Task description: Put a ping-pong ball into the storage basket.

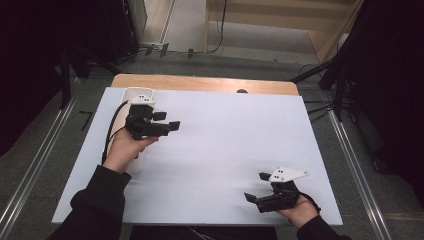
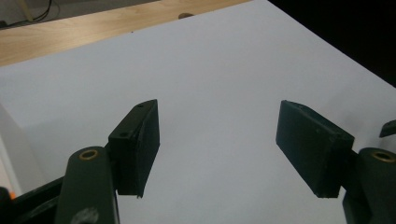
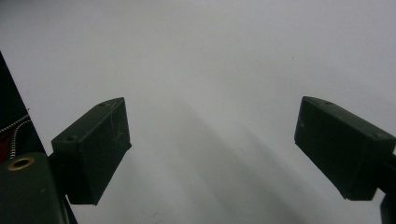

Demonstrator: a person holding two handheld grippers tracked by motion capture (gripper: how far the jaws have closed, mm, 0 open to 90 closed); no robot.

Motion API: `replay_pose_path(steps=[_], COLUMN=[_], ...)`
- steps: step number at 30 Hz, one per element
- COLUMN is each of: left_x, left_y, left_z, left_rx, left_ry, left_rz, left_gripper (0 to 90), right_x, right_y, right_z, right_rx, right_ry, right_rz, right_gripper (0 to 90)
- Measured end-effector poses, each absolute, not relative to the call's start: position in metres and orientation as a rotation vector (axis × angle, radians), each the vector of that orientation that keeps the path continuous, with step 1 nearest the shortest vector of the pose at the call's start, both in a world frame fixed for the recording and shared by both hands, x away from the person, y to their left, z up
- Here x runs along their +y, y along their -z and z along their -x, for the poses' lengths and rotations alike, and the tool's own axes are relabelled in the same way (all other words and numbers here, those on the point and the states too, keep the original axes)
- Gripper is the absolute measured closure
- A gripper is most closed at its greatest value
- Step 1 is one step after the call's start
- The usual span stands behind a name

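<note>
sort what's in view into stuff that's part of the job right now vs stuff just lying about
In the job:
- left gripper, jaws apart, nothing between them
- right gripper, jaws apart, nothing between them
- white sheet both are held over

Just about:
- wooden table edge past the sheet
- cables on the floor at the right
</note>
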State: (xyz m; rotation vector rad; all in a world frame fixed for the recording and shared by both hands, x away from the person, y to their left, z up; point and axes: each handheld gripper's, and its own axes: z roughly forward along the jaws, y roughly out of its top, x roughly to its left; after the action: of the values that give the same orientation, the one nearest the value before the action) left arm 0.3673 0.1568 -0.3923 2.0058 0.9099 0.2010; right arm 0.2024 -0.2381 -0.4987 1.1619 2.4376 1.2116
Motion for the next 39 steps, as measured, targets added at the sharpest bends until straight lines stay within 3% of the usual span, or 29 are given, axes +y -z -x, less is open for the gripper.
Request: replay_pose_path(steps=[28,39], left_x=[0.152,0.146], left_y=[0.407,0.427], left_z=[-0.324,-0.304], left_rx=[0.731,0.685], left_ry=[-0.125,-0.168], left_rz=[-2.046,-2.102], left_gripper=[27.2,27.2], right_x=[-0.238,-0.237], right_y=[0.499,0.499], right_z=[-0.202,-0.202], right_rx=[2.442,2.445], right_ry=[-1.213,-1.212], right_rz=[-1.169,-1.165], right_gripper=[9.1,9.1])
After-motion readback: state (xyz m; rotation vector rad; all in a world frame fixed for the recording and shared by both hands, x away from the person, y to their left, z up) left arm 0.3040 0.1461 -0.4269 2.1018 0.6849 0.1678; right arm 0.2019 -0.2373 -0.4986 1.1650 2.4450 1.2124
